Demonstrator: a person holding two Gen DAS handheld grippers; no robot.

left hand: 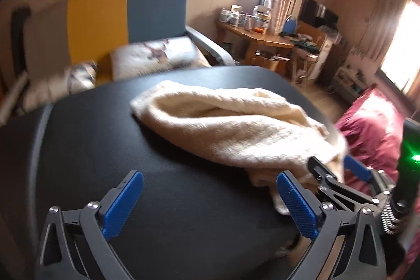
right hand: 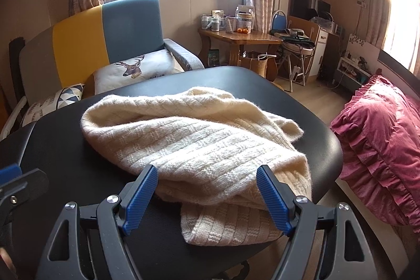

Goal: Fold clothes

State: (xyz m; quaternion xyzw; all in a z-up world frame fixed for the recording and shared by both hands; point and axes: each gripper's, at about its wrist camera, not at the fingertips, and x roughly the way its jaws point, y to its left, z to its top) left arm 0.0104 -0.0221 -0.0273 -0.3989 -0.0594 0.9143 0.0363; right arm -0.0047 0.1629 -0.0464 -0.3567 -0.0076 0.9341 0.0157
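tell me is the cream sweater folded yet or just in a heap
In a heap. The cream sweater lies bunched in loose, uneven overlapping layers on the black table, with no neat edges. Both grippers are open, holding nothing.

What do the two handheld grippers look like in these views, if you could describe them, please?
Both match: the left gripper and the right gripper have black angular frames with triangular cut-outs, silver round pivot bolts, and two fingers faced with blue ribbed pads. In the left wrist view, a green light glows on a dark block behind the right gripper. No sleeves or cables show.
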